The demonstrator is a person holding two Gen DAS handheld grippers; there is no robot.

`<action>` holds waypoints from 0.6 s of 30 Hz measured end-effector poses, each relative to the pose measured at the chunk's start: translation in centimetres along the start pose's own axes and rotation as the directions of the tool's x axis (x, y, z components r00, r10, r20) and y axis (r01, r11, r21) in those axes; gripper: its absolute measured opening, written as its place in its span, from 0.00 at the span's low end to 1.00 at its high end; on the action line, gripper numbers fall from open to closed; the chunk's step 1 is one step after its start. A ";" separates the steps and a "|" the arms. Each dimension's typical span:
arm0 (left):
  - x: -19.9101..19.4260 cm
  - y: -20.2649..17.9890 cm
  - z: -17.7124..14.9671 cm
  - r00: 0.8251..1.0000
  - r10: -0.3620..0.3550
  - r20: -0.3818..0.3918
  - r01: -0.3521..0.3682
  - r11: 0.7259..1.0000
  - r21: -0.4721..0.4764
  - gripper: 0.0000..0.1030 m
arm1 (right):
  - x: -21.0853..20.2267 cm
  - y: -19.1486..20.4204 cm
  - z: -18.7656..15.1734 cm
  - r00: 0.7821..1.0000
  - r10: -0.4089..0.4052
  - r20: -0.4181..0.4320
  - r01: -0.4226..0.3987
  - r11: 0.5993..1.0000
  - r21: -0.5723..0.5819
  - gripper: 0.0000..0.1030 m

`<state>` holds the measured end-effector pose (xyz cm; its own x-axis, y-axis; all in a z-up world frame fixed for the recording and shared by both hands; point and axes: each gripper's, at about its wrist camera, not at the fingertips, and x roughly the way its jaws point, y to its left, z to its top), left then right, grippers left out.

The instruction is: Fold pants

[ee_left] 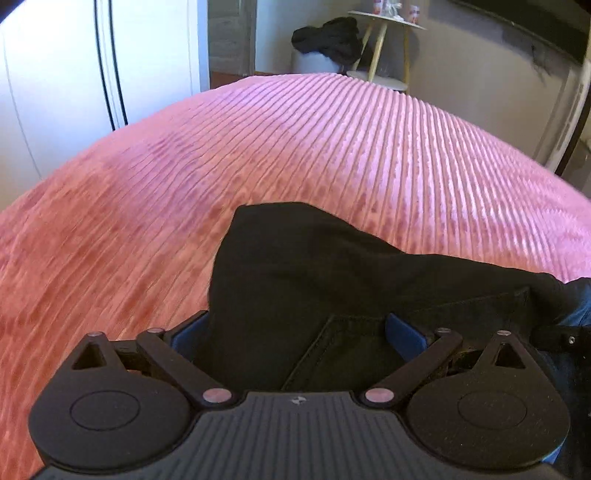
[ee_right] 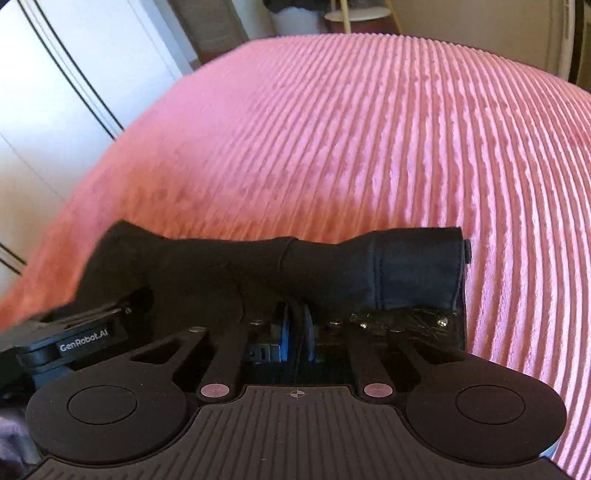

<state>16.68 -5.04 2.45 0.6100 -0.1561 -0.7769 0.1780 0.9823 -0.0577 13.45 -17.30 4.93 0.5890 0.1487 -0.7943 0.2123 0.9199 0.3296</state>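
Observation:
The black pants [ee_left: 314, 280] lie over my left gripper [ee_left: 295, 332], whose blue fingers [ee_left: 402, 332] stand wide apart with the cloth draped between them, above the pink ribbed bedspread [ee_left: 258, 147]. In the right wrist view the pants [ee_right: 295, 273] are bunched in a roll across my right gripper [ee_right: 297, 332]. Its blue fingers [ee_right: 283, 332] are pressed together on a fold of the black cloth. The other gripper's body [ee_right: 74, 343] shows at the left, under the cloth.
The bed's pink cover [ee_right: 369, 129] fills both views. A white wardrobe [ee_left: 74, 74] stands at the left. Beyond the bed's far edge are a small round side table [ee_left: 388, 22] and a white stool with dark clothes [ee_left: 325, 40] heaped on it.

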 end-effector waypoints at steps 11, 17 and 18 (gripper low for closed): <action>-4.7 3.8 -7.0 0.974 -0.194 -0.115 0.181 0.976 -0.119 0.96 | -6.4 -4.0 -8.6 0.999 0.045 0.024 -0.048 0.990 0.130 0.43; -5.5 5.7 -5.9 0.968 -0.233 -0.098 0.216 0.964 -0.156 0.96 | -6.5 -6.5 -7.5 0.985 0.170 0.037 -0.174 0.946 0.275 0.51; -6.1 6.6 -5.7 0.966 -0.248 -0.072 0.231 0.955 -0.184 0.96 | -7.3 -7.1 -7.4 0.979 0.195 0.063 -0.205 0.940 0.274 0.54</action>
<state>9.71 2.94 3.22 0.4897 -0.3868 -0.7814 0.1691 0.9213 -0.3500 1.84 -22.25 4.61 0.6672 0.3020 -0.6809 0.2927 0.7343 0.6125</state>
